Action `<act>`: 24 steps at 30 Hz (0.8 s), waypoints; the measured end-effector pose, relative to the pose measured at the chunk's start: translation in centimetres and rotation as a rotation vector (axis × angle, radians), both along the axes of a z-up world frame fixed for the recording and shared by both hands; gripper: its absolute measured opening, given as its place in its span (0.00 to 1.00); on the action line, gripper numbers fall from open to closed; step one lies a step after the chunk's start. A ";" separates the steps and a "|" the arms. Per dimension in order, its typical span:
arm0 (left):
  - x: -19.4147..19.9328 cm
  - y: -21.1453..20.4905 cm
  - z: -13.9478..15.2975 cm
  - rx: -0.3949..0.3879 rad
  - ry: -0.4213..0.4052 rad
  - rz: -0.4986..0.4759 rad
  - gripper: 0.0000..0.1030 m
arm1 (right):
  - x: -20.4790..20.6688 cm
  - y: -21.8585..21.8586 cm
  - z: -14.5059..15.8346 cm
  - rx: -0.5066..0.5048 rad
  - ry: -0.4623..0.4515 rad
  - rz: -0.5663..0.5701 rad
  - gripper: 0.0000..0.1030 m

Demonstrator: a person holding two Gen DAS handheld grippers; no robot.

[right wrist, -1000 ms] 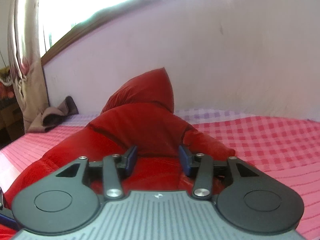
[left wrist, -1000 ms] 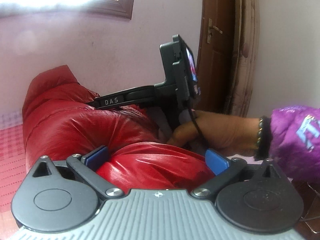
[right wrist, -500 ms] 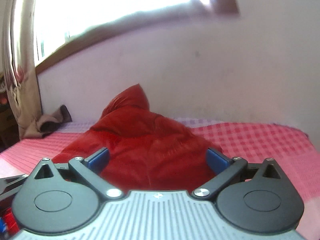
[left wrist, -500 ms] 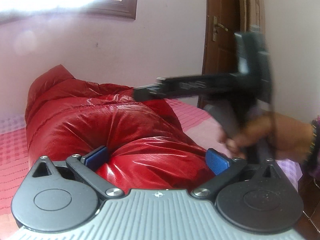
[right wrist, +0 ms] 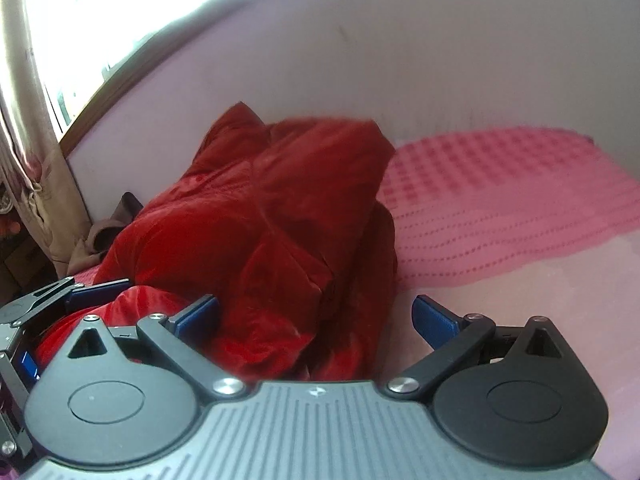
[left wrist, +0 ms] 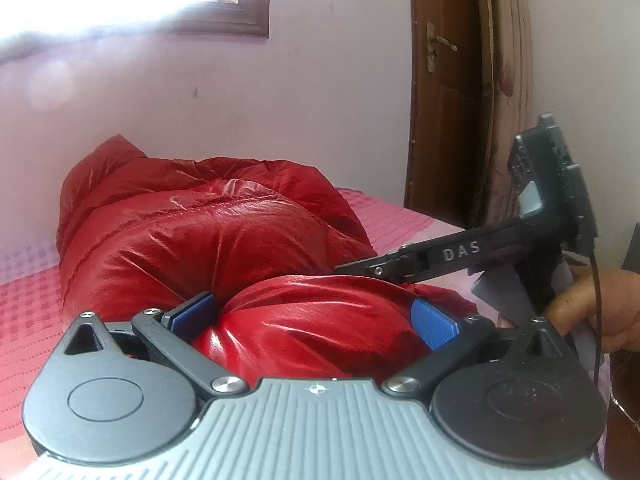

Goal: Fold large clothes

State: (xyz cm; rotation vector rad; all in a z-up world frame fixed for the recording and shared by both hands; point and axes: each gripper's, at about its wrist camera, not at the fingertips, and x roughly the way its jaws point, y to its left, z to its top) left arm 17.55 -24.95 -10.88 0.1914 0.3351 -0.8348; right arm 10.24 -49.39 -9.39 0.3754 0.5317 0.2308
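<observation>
A red puffer jacket (left wrist: 208, 240) lies heaped on a pink checked bed (right wrist: 500, 184), a glossy fold bulging between the wide-spread jaws of the left gripper (left wrist: 314, 316), whose blue pads (left wrist: 434, 322) flank it without pinching. Beyond those jaws to the right, the right gripper (left wrist: 348, 268), lettered "DAS", reaches over the fold. In its own view, the right gripper's jaws stand wide, the jacket ahead and left of them.

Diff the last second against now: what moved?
The right gripper opened, letting go of the red puffer jacket, and drew back off it toward the bed's right edge. The left gripper stayed open around the jacket's near bulge; the jacket still lies on the pink bedspread.
</observation>
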 end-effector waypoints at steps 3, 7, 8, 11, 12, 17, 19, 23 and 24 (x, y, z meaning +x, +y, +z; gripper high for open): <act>0.1 -0.2 0.0 0.007 -0.002 0.003 0.98 | 0.7 -0.3 -0.7 0.028 0.045 0.004 0.99; 0.2 -0.4 0.0 0.015 -0.004 0.009 0.99 | 0.9 -0.1 -1.1 0.024 0.055 0.006 0.99; 0.2 -0.4 0.0 0.019 -0.007 0.009 0.99 | 0.8 0.0 -1.3 0.032 0.057 0.005 0.99; 0.1 -0.5 0.0 0.024 -0.012 0.009 0.99 | 0.8 -0.5 -1.8 0.070 0.066 0.000 1.00; 0.1 -0.4 -0.1 0.024 -0.012 0.009 0.99 | 0.8 -0.5 -1.9 0.078 0.069 -0.001 1.00; 0.1 -0.4 -0.2 0.022 -0.013 0.011 0.99 | 0.9 -0.5 -2.1 0.074 0.072 0.000 1.00; 0.1 -0.2 -0.1 0.014 -0.010 0.010 0.99 | 0.8 -0.4 -2.2 0.076 0.075 0.000 1.00; 0.6 1.3 1.0 -0.072 0.062 -0.004 1.00 | 0.9 -0.4 -2.2 0.084 0.082 0.007 1.00; 0.8 1.9 1.4 -0.103 0.086 -0.001 1.00 | 0.9 -0.4 -2.3 0.087 0.082 0.008 1.00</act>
